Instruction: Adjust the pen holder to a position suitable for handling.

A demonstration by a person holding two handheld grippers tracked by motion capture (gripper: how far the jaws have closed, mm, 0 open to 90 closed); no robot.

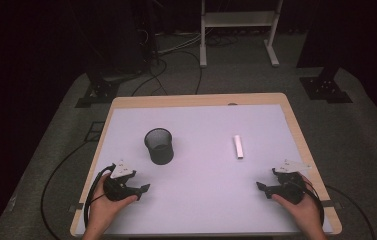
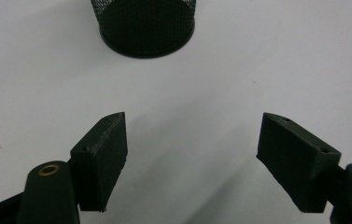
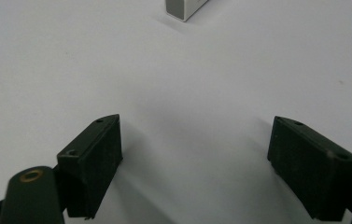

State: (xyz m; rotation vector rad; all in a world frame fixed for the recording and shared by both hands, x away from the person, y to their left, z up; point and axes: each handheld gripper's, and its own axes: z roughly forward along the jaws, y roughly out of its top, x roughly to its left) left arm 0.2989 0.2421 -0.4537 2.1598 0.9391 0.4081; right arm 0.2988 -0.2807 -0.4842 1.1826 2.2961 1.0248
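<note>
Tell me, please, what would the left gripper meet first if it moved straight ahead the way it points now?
Probably the black mesh cup. The left gripper is open with nothing between its jaws, and bare white table lies before it; the cup stands ahead, slightly left of centre, so it might only graze it.

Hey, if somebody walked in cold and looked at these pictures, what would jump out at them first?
Probably the black mesh cup standing upright left of the middle of the pale table, with a small white box lying flat to its right. Nearer the person, the left gripper and right gripper sit low by the near corners, both open and holding nothing.
</note>
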